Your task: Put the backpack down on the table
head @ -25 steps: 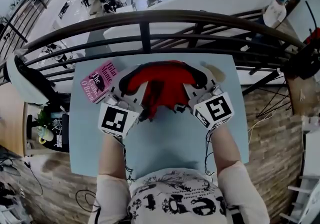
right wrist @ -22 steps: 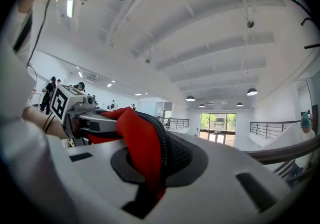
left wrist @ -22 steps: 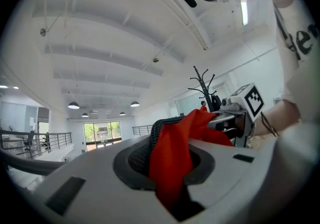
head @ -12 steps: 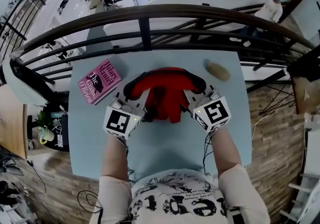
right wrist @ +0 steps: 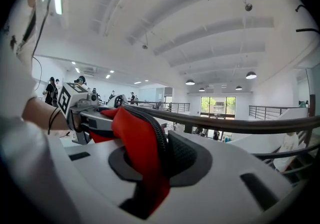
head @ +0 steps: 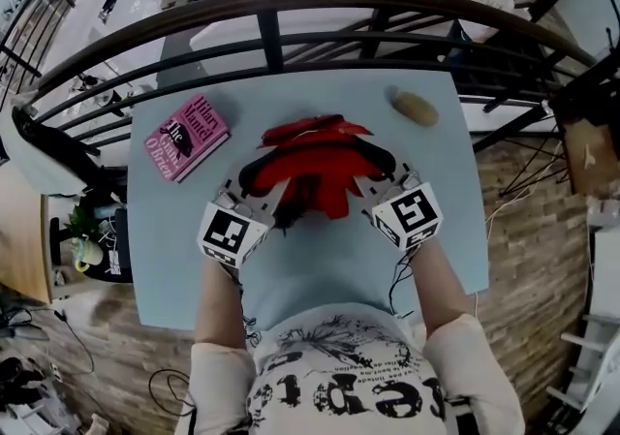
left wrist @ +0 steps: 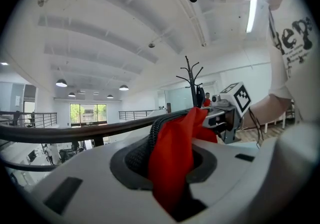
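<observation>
Since the earlier frames the red backpack (head: 315,167) has come lower and its far part now lies spread on the table (head: 320,273), so the brown lump (head: 415,108) behind it is fully uncovered. Both hands have sunk with it. The backpack is of soft, crumpled red cloth with two curved black straps of coarse mesh and a ribbed black zipper. It lies in the middle of the table, between the two grippers. The left gripper (head: 262,199) holds its near left edge and the right gripper (head: 380,186) its near right edge. In the left gripper view the jaws have just been opening, but a fold of red cloth (left wrist: 170,163) with the mesh strap fills the gap and touches both sides, so the grip is not released. The right gripper view shows the same with its own fold (right wrist: 142,158). Each gripper is of smooth white plastic and carries one marker cube, so there are two cubes, left (head: 231,233) and right (head: 409,215). On the table I count three things: one backpack, one pink book (head: 186,137) lying flat at the far left, well apart from it, and the one smooth oval brown lump at the far right. The table top is plain, matt, pale blue and rectangular. It stands against a dark curved railing (head: 291,21), beyond which a lower hall with desks is seen. The floor (head: 528,230) beside the table is of wooden planks, and the ceiling is white and ribbed with round lamps.
</observation>
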A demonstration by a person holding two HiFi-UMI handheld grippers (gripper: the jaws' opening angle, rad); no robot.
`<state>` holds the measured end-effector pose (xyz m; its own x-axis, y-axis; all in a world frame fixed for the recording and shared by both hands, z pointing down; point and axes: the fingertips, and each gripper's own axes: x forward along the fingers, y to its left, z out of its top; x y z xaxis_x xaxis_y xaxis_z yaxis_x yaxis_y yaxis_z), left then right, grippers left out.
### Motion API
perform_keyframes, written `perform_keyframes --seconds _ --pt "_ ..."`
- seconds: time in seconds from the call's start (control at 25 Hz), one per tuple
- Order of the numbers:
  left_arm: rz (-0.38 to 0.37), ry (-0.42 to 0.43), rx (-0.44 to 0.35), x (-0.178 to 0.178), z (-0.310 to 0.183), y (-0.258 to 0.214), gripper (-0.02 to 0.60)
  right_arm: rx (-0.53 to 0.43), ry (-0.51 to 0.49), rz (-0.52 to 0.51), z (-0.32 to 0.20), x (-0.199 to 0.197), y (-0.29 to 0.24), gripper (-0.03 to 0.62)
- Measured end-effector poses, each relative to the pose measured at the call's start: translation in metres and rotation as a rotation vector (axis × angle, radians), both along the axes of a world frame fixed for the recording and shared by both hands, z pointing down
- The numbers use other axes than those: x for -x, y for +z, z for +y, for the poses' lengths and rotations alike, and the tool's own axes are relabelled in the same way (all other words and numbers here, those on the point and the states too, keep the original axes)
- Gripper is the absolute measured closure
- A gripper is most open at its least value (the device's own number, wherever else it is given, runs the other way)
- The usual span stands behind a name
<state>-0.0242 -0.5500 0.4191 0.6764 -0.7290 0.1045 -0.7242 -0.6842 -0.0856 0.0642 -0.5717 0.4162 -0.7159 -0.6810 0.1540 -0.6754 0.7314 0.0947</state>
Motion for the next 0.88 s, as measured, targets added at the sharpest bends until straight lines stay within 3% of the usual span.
perform_keyframes --seconds 0.44,0.88 --pt "0.005 0.045 0.13 -0.008 0.069 0.058 0.44 0.069 0.025 0.084 0.069 -0.01 0.053 0.511" --pt "-0.093 0.094 0.237 -0.023 0.129 0.129 0.4 0.188 0.05 0.157 0.127 -0.028 0.127 0.491"
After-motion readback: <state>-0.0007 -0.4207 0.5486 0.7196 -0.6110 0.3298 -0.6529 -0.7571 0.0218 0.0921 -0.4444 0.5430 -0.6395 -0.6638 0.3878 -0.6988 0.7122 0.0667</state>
